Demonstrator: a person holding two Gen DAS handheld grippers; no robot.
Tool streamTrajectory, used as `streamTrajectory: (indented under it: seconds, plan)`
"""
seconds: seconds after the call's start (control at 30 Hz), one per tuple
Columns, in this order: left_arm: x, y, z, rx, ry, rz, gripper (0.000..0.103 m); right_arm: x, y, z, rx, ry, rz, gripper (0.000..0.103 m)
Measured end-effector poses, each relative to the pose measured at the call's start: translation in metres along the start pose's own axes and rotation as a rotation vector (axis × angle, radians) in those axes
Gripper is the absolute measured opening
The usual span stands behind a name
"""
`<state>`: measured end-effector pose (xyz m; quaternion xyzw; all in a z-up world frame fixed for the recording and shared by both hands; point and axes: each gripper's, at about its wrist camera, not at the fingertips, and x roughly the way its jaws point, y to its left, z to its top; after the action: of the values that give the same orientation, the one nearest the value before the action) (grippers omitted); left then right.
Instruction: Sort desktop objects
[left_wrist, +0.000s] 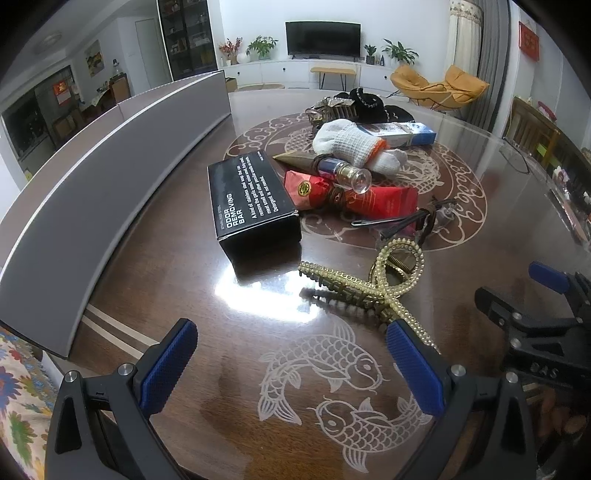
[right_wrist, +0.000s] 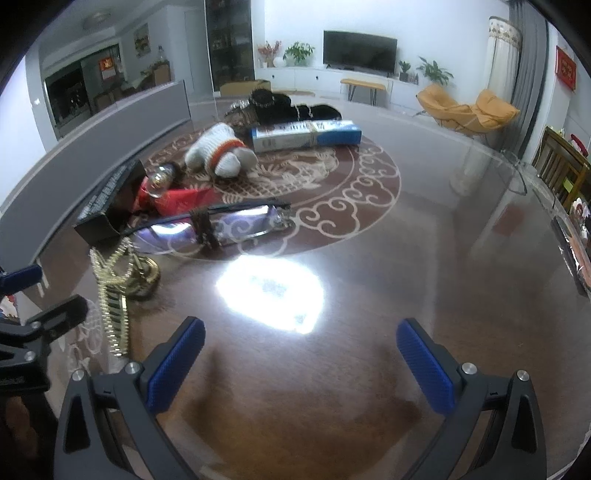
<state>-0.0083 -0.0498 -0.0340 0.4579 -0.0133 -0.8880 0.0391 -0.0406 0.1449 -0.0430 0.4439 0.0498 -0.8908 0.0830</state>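
My left gripper (left_wrist: 291, 360) is open and empty, low over the brown patterned table (left_wrist: 155, 295). A gold beaded hair claw (left_wrist: 369, 288) lies just ahead of its right finger. Beyond it are a black "Odor Removing Bar" box (left_wrist: 251, 203), a red packet (left_wrist: 354, 195), a small glass bottle (left_wrist: 343, 170), white knit gloves (left_wrist: 351, 144), a blue and white box (left_wrist: 406, 134) and glasses (left_wrist: 413, 221). My right gripper (right_wrist: 301, 354) is open and empty over bare table. The hair claw (right_wrist: 118, 284) lies to its left.
A grey curved panel (left_wrist: 110, 166) runs along the table's left edge. Dark accessories (left_wrist: 362, 101) are piled at the far side. The right gripper shows at the right of the left wrist view (left_wrist: 535, 314). A bright light glare (right_wrist: 269, 291) lies on the table.
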Motion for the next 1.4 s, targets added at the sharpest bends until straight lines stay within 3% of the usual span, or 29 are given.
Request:
streamTrajectory:
  seconds: [0.3,1.07,1.4]
  plan:
    - [0.007,-0.004,0.003,0.027,-0.001,0.056,0.103,0.034,0.004,0.033,-0.027,0.023,0.021,0.103]
    - [0.012,-0.018,0.000,0.100,0.001,0.186,0.103,0.036,0.006,0.035,-0.028,0.023,0.020,0.103]
    - [0.009,-0.010,-0.002,0.075,0.006,0.155,0.103,0.036,0.006,0.035,-0.028,0.023,0.021,0.103]
